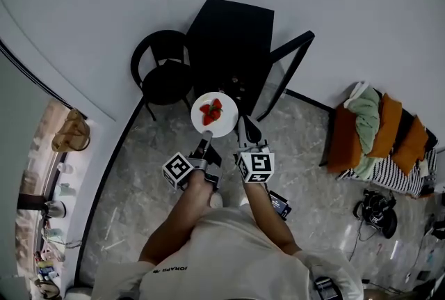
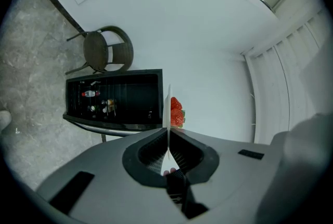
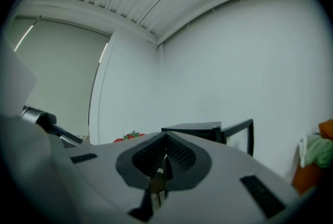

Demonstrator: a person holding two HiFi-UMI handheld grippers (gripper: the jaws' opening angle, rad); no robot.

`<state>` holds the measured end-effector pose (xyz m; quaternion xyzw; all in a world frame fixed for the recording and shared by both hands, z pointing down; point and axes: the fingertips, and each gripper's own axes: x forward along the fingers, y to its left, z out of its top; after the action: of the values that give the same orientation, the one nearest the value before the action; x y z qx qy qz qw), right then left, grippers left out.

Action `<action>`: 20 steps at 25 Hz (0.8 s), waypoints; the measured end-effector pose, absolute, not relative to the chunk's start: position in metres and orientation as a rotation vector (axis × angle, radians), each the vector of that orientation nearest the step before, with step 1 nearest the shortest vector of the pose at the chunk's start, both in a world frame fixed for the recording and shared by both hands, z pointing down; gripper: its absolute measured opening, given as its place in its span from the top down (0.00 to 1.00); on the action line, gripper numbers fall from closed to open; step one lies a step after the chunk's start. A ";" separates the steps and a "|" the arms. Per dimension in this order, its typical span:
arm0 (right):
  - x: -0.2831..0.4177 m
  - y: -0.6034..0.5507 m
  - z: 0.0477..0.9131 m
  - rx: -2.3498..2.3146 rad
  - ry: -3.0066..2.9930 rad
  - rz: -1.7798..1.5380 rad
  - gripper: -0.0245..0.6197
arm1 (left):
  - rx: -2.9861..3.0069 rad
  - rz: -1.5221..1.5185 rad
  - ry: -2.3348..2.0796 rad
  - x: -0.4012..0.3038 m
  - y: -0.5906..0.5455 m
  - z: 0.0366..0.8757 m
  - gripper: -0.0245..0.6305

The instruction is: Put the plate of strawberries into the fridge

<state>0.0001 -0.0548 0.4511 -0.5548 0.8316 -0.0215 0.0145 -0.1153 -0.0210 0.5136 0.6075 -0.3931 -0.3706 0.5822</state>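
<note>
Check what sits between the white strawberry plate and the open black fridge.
Nothing: in the head view the round white plate in the left gripper hangs before the black fridge, gap bare.

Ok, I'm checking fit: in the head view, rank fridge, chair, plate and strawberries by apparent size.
1. fridge
2. chair
3. plate, held up nearer the camera, so it probably looks larger than it is
4. strawberries

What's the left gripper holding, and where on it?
The white plate of strawberries, pinched by its near rim in the left gripper; the right gripper holds nothing.
</note>
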 end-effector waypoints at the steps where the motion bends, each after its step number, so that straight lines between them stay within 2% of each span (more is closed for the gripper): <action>1: -0.001 -0.059 0.450 -1.733 2.586 -0.062 0.96 | 1.416 -0.862 -0.913 -0.116 -0.026 0.513 0.94; 20: 0.031 -0.141 0.462 -1.688 2.622 -0.116 0.96 | 1.395 -0.837 -0.951 -0.080 -0.110 0.520 0.94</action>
<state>0.0310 -0.1412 0.4618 -0.5409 0.8402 -0.0371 0.0103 -0.0801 -0.1104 0.5204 0.5988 -0.4083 -0.3592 0.5880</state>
